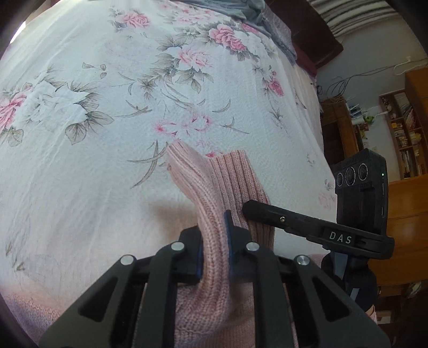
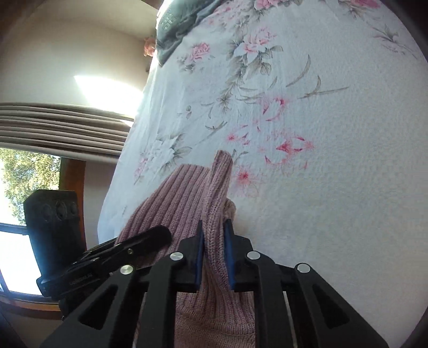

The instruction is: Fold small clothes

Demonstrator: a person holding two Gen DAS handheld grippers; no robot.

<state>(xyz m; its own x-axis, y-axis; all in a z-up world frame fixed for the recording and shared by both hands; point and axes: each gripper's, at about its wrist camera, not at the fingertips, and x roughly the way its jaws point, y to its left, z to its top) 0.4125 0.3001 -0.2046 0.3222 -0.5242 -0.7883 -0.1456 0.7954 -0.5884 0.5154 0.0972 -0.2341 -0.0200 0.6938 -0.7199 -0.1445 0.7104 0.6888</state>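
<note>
Pink ribbed knitwear (image 1: 214, 257), a small sweater-like garment, is held up over a bed by two handheld grippers, a fold of the knit rising between each pair of fingers. Seen from the left wrist, the left gripper (image 1: 215, 249) has its blue-padded fingers (image 1: 228, 227) closed on a raised ridge of the fabric, which curves up and away to a ribbed cuff or hem (image 1: 232, 166) lying against the bedsheet. The rest of the garment hangs below the gripper frame. Just to the right in that view, the right gripper's black finger (image 1: 267, 211) touches the same bunch of knit, with a black camera block (image 1: 361, 184) mounted behind it.

From the right wrist, the right gripper (image 2: 214, 254) likewise has its blue pads (image 2: 228, 241) clamped on a narrow upright fold of the pink knit (image 2: 214, 222), whose tip points toward the bed. The left gripper's finger (image 2: 149, 235) lies against the ribbed panel just to the left.

Beneath it all stretches a white bedsheet (image 1: 107, 133) printed with pink flowers and grey-green leaves. A grey cloth (image 1: 230, 8) lies bunched at the far end of the bed. Wooden bookshelves (image 1: 401, 128) stand beyond the bed's edge on one side; a sunlit window (image 2: 21, 187) under striped curtains (image 2: 53, 125) shows on the other.
</note>
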